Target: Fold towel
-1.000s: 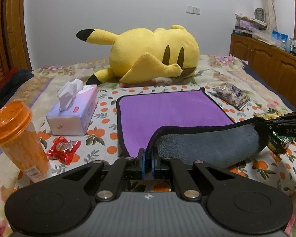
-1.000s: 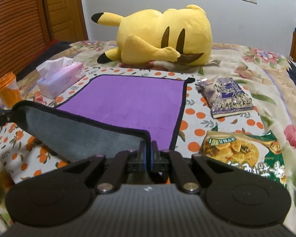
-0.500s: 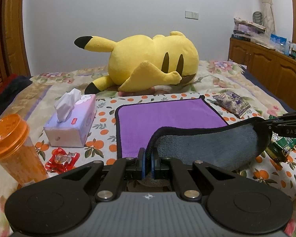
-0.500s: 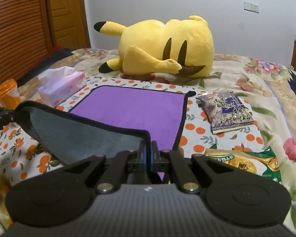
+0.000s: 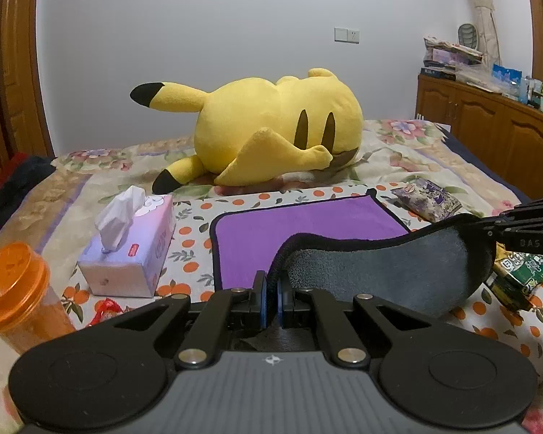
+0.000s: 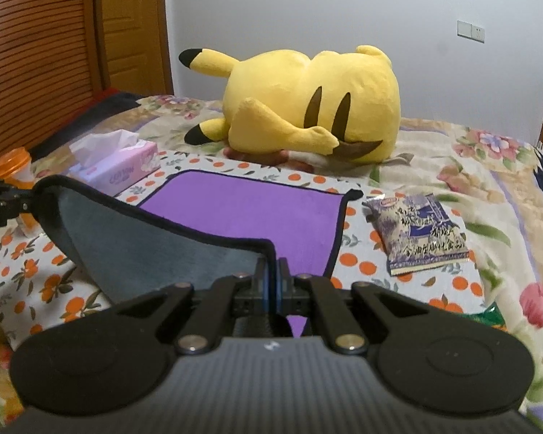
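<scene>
Towel [image 5: 380, 271] edge raised further, pinched between jaws

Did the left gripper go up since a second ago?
Yes. The left gripper, shut on the towel, has risen: the bed's tissue box and plush sit lower in its view than before.

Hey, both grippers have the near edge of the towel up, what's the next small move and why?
Probably carry both corners forward toward the far edge. The left gripper and right gripper are each shut on a near corner of the towel, its grey underside sags between them, and the purple far half lies flat on the bed, short of the plush.
</scene>
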Action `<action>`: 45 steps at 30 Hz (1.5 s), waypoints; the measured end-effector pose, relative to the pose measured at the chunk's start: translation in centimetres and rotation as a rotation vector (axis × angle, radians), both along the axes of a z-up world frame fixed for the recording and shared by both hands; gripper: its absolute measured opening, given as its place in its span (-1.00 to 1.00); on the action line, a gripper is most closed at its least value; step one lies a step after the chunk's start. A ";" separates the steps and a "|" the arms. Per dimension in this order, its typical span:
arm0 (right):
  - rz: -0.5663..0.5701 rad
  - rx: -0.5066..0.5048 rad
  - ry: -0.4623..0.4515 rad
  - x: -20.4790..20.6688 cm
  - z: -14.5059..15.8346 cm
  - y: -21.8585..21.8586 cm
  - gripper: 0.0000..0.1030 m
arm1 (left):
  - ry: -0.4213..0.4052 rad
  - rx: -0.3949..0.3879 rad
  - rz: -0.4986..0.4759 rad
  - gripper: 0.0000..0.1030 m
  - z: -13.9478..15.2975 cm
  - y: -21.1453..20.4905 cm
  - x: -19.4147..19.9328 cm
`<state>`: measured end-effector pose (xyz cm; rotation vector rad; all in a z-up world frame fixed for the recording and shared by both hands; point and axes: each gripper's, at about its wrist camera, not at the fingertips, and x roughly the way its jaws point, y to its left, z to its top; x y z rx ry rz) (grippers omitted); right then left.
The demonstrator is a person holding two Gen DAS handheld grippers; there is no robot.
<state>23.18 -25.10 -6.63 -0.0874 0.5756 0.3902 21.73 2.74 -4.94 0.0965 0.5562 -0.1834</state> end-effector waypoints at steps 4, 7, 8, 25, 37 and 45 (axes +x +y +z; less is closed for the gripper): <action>0.002 -0.009 -0.009 0.5 -0.1 0.0 -0.92 | -0.007 0.006 -0.001 -0.88 0.1 0.0 0.6; 0.004 -0.014 -0.016 0.9 -0.1 -0.1 -0.92 | -0.013 0.010 -0.004 -0.88 0.2 0.0 1.1; 0.005 -0.015 -0.019 0.9 0.0 -0.1 -0.92 | -0.015 0.012 -0.006 -0.88 0.2 0.0 1.2; 0.005 -0.016 -0.091 2.6 2.0 0.0 -0.92 | -0.070 0.016 -0.012 -0.88 2.0 -0.3 3.1; -0.013 -0.014 -0.136 4.8 3.0 0.3 -0.93 | -0.116 0.037 -0.011 -0.88 2.8 -0.7 5.7; -0.021 -0.007 -0.146 7.1 3.0 0.7 -0.93 | -0.130 0.038 0.012 -0.88 3.1 -0.3 8.3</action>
